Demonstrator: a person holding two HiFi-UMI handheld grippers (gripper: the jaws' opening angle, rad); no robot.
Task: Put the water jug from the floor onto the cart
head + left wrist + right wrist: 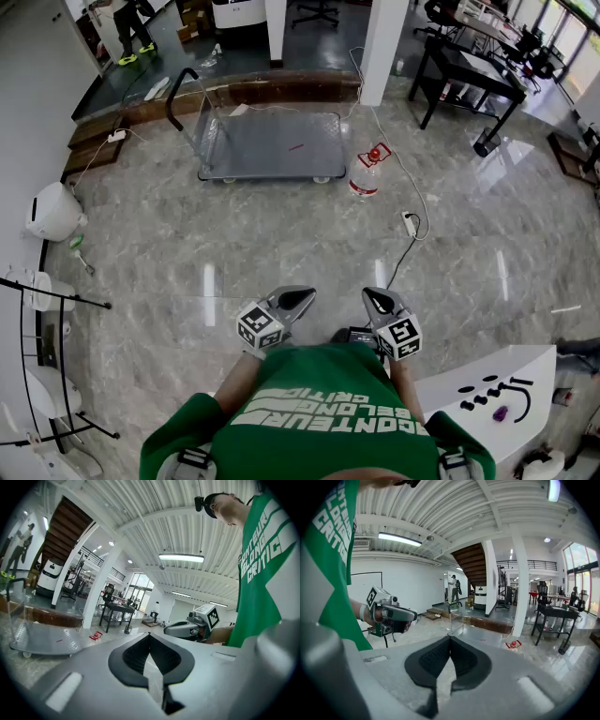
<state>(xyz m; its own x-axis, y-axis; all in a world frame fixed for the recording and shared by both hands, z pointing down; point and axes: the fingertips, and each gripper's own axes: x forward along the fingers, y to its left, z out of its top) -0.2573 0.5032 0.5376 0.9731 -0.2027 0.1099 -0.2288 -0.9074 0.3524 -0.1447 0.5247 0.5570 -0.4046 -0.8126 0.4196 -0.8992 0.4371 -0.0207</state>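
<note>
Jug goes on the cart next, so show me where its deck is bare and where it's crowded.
The cart deck is bare from the handle end to the far end, save a small red mark. Crowded: the floor beside the jug, where a corded power strip lies.

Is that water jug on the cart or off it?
Off: the water jug sits on the floor beside the cart.

My left tool (150, 639) fills the lower frame, jaws together, nothing between them. At lower left I see the cart (42, 643), the water jug (96, 635) near its right end, and the right tool (190, 627) right of centre.
</note>
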